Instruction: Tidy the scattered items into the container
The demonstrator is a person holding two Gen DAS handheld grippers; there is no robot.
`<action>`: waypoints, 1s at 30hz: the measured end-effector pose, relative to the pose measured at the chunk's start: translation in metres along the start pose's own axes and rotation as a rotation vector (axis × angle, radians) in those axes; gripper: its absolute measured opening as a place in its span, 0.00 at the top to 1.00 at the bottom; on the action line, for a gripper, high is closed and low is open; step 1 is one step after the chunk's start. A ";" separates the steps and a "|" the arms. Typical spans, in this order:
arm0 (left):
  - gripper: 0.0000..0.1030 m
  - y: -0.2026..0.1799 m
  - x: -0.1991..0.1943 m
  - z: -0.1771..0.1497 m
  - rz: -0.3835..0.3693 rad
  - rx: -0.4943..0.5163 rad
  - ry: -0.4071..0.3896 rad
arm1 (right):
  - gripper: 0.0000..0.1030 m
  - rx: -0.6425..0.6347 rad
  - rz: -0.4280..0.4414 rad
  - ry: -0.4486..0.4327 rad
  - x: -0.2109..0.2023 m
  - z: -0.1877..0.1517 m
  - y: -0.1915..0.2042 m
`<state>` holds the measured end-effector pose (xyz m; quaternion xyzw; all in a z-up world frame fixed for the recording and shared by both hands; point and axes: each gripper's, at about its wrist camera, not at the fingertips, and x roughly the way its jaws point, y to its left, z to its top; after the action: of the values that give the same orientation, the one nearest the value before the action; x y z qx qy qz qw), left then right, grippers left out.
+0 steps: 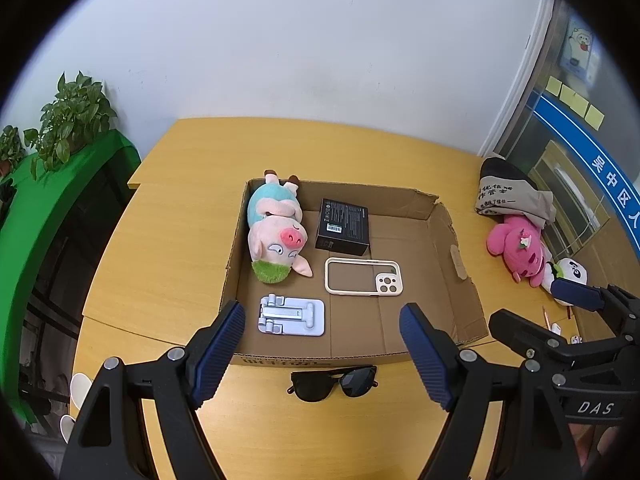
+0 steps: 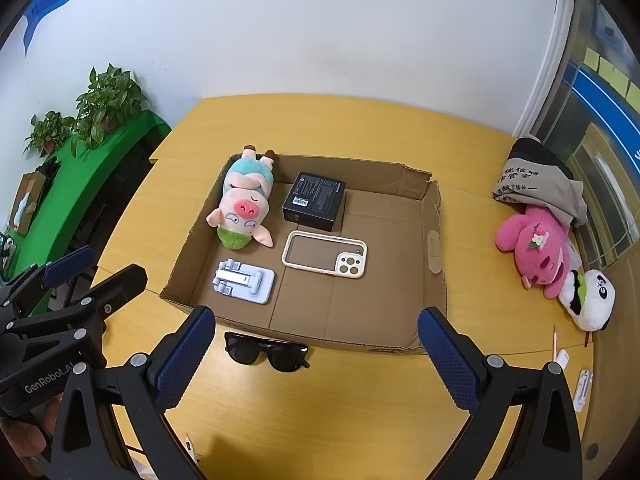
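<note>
1. Currently, the left tool [image 1: 322, 350] stands wide open and holds nothing; its pads hang above the near wall of the box [image 1: 460, 276].
2. Likewise, the right tool [image 2: 316, 352] stands wide open and empty, above the same near wall.
3. Inside the box lie a plush pig [image 1: 276, 236], a black carton [image 1: 343, 227], a phone case [image 1: 362, 277] and a phone stand [image 1: 291, 316].
4. Outside it, the sunglasses [image 1: 333, 382] lie on the surface [image 1: 168, 240], just in front of the near wall, lenses toward the tools.
5. Further right on the surface, well apart from the box, lie a pink plush [image 2: 534, 254], a panda plush [image 2: 592, 300] and a folded bag [image 2: 536, 188].
6. Judged state: the task is partly done; the sunglasses are the nearest item still out.
7. Risk: the sunglasses lie flat, so pads closing from above may slide off the lenses or push the frame along the surface.
8. Risk: the frame lies close to the box wall; a finger descending on that side may strike the cardboard and shift the box.
9. Risk: a hard squeeze across the thin frame may bend a temple arm.
10. Risk: both tools hang close together, so they may collide if both reach for the sunglasses.
11. Risk: a drop onto the phone case or stand may scratch the lenses.
</note>
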<state>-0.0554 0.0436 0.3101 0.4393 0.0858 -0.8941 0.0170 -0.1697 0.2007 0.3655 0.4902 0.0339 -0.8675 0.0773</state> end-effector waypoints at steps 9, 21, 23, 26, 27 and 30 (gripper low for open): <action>0.23 0.013 0.024 -0.002 -0.009 -0.001 0.052 | 0.00 -0.006 0.044 0.063 0.033 0.002 -0.008; 0.23 0.067 0.092 -0.074 -0.138 -0.076 0.296 | 0.00 0.094 0.285 0.415 0.164 -0.101 -0.035; 0.23 0.074 0.108 -0.085 -0.169 -0.112 0.332 | 0.01 0.115 0.324 0.451 0.188 -0.120 -0.034; 0.23 0.081 0.133 -0.100 -0.214 -0.160 0.356 | 0.01 0.074 0.355 0.440 0.213 -0.138 -0.023; 0.23 0.082 0.143 -0.106 -0.219 -0.170 0.363 | 0.01 0.054 0.367 0.426 0.219 -0.142 -0.019; 0.23 0.084 0.168 -0.118 -0.234 -0.179 0.358 | 0.01 0.035 0.378 0.387 0.235 -0.148 -0.011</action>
<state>-0.0574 -0.0117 0.0958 0.5747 0.2168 -0.7865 -0.0634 -0.1653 0.2082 0.0876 0.6456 -0.0592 -0.7284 0.2216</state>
